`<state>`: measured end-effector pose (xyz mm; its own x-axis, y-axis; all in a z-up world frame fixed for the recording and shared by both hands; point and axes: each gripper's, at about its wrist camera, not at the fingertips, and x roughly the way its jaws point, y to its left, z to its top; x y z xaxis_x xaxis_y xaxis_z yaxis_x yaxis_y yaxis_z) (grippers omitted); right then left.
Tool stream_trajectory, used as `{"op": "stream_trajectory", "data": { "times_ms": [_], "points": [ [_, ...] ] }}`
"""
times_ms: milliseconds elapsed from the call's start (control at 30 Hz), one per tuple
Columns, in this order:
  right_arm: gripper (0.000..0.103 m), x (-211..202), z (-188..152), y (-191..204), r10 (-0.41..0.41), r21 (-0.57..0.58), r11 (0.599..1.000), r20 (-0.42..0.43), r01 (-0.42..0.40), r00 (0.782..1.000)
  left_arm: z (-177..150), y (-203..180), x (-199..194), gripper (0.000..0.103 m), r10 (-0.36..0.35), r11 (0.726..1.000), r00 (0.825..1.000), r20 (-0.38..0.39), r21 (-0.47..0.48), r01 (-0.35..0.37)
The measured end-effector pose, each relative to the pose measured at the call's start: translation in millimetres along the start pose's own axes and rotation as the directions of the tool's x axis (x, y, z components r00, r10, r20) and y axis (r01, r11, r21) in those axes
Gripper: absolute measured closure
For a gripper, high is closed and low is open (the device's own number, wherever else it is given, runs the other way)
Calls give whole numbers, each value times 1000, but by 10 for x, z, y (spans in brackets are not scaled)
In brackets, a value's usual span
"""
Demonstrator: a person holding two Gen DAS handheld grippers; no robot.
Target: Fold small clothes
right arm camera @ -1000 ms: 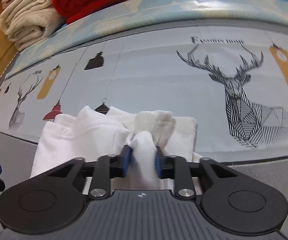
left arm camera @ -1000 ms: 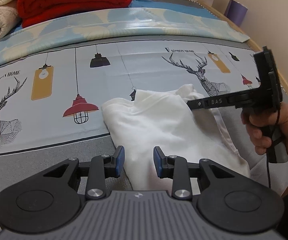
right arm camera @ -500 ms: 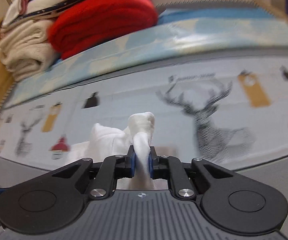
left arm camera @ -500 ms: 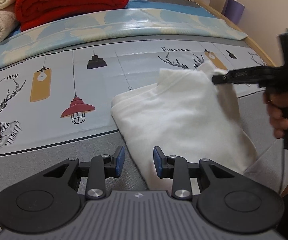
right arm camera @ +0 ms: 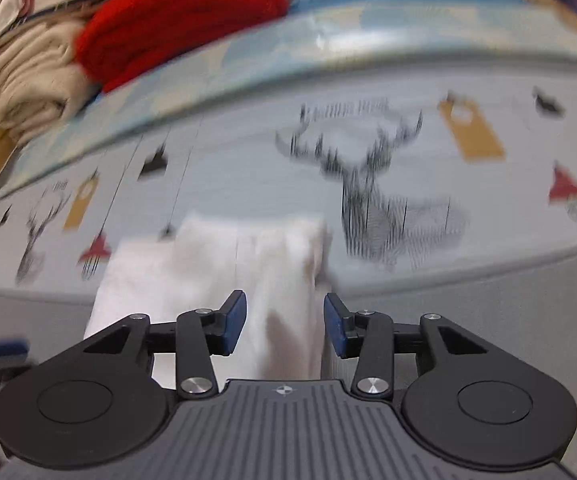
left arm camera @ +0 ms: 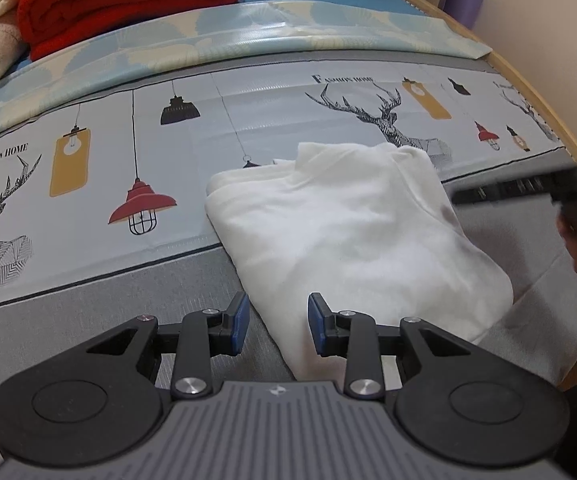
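Printed deer-and-lamp bedsheet (left arm camera: 136,128) is our worktop, and the white cotton garment (left arm camera: 348,232) lies on it beside the deer print, folded over. Our right gripper (right arm camera: 284,320) has just opened off the cloth; the left gripper (left arm camera: 274,326) hovers open, empty. Probably one more fold left.

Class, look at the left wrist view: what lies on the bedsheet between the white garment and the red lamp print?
Nothing lies there. In the left wrist view, only bare printed bedsheet separates the white garment from the red lamp print.
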<state>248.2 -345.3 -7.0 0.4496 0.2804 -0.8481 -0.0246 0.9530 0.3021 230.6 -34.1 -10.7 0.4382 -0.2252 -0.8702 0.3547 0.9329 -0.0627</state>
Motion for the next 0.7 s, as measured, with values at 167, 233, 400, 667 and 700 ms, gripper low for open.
{"op": "stream_trajectory", "data": {
  "times_ms": [167,233,400,667,700],
  "points": [
    [58,-56,-320,-94,52,-81,995,-126,-63,991,-51,-39,-27,67,8,1000,1000,-1,6,-8],
    [58,-68,-434,-103,71,-99,991,-167,-88,983,-54,-41,-37,67,6,1000,1000,3,2,-6],
    [58,-54,-672,-58,86,-149,981,-237,-124,968,-79,-75,17,67,23,1000,1000,-20,2,-23],
    [93,-70,-754,-31,114,-176,970,-281,-167,953,-94,-153,71,67,-41,999,999,-33,3,41],
    [95,-139,-734,-24,158,-170,963,-263,-207,952,-95,-175,71,67,-56,998,998,-32,10,56]
  ]
}}
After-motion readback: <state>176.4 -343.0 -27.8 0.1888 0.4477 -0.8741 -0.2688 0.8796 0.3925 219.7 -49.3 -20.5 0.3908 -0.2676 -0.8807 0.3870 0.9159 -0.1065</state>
